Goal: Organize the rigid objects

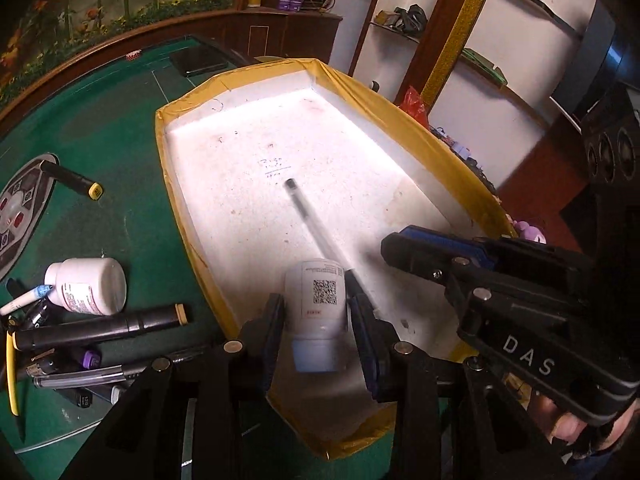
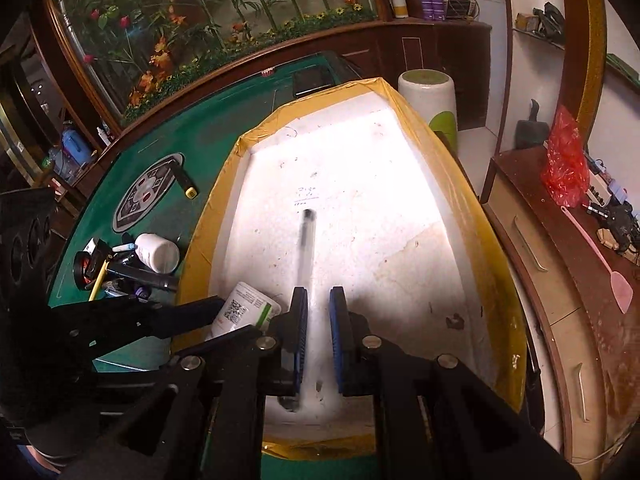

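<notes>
A: Start at the left. On the green table [image 1: 132,216] there's a heap of markers [image 1: 100,326] and a second white bottle [image 1: 86,286] lying on its side, all waiting.

B: And the left gripper [image 1: 316,320]?

A: Partly closed, pads pressing a small white bottle [image 1: 316,316] over the near end of the white tray [image 1: 436,148]. Its long axis runs along the fingers, QR label facing up. I can't tell which end is the cap.

B: The right gripper [image 2: 319,332]?

A: Nearly shut, though in its own camera a gap shows beside the pen [image 2: 306,248]. The pen looks pinched near one end, pointing away down the tray's length, blurred.

B: What could go wrong?

A: The two grippers are just beside each other, so they could knock together, and I'd guess that pen could swing or slip, held so far off its middle.
</notes>
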The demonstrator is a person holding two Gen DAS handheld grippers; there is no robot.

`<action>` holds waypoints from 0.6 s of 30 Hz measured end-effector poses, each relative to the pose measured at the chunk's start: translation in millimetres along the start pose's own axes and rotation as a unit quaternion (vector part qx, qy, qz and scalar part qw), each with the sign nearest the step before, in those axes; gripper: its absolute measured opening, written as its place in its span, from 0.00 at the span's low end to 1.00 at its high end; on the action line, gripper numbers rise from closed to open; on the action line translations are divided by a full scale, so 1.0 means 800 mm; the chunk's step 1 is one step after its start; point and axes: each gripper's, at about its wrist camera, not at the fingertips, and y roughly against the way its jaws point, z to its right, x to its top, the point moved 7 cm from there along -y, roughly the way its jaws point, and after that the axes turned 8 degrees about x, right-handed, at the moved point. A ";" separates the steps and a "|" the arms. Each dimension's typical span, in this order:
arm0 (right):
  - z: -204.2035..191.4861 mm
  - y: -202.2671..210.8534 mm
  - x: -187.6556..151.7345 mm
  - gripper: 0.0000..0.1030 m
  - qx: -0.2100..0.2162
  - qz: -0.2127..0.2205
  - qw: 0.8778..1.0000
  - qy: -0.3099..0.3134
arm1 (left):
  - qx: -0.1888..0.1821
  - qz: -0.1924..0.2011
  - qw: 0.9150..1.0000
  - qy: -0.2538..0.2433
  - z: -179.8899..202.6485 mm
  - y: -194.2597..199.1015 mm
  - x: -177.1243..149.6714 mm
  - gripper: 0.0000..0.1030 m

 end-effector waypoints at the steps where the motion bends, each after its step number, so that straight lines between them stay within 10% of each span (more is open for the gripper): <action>1: -0.001 0.003 0.000 0.10 0.001 0.003 1.000 -0.001 | -0.005 0.002 1.000 0.001 -0.001 0.004 0.000 0.35; 18: -0.094 0.016 0.010 0.26 0.070 0.014 0.996 0.052 | 0.032 0.101 0.992 0.076 -0.168 0.132 -0.030 0.59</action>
